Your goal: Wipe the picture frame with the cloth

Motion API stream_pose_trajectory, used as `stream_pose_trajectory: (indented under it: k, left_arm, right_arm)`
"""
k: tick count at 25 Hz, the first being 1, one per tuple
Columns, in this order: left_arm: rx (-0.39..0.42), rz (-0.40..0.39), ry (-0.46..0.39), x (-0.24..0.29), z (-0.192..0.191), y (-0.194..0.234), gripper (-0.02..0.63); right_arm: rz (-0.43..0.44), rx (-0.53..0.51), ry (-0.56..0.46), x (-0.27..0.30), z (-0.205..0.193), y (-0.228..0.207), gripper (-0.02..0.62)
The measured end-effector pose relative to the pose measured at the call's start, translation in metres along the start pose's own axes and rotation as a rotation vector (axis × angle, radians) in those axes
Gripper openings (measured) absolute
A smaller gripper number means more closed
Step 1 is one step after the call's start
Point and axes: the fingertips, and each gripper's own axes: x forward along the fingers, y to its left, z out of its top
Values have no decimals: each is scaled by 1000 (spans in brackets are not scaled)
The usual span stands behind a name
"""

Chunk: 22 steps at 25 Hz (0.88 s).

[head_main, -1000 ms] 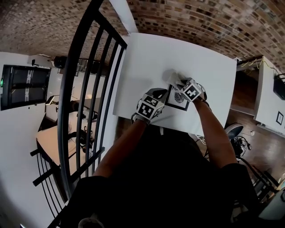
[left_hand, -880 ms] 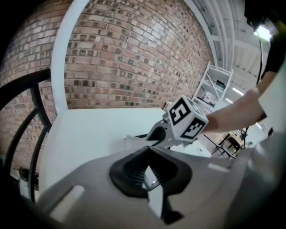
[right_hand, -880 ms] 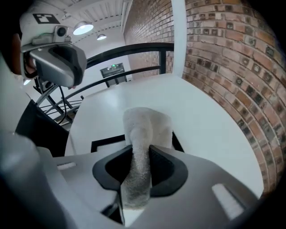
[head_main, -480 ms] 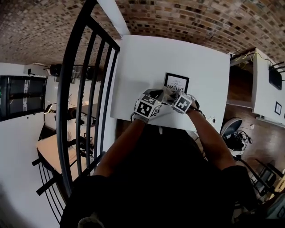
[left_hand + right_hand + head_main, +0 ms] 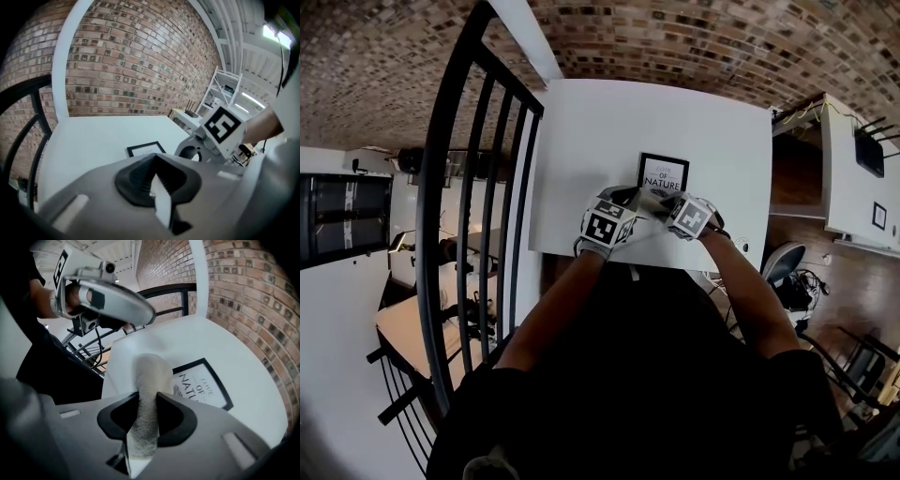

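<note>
Black railing (image 5: 478, 187) beside table (image 5: 600, 131), cloth (image 5: 150, 376) perhaps touching frame (image 5: 663, 174)

White table (image 5: 581, 141) against brick wall (image 5: 675, 37), black railing (image 5: 434, 169) beside.

Black short-sleeved top (image 5: 619, 375); left gripper (image 5: 630, 196) and right gripper (image 5: 662, 202) have grey shells, black jaws, cubes (image 5: 605, 226) with black-and-white square markers.

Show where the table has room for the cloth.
Bare: the far half of the table, between picture frame and brick wall, and strips either side of the frame. Crowded: the near edge, where left hand-held gripper, right hand-held gripper and cloth sit by the frame.
</note>
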Motion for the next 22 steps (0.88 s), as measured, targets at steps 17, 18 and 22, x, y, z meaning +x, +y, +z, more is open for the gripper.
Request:
stream_pose_trajectory:
  k: [17,18,22]
  left_arm:
    - [26,24,66,14,-16,-5,0]
    - [22,26,66,13,-17,-4,0]
    - [11,37,77,12,-24,1,0]
  right_arm:
    - [-278,111,27,-36,-25,-163,102]
    - [-267,114,50,-32,-30,-160,103]
    - [-186,103,90,-13,-39,-135,104]
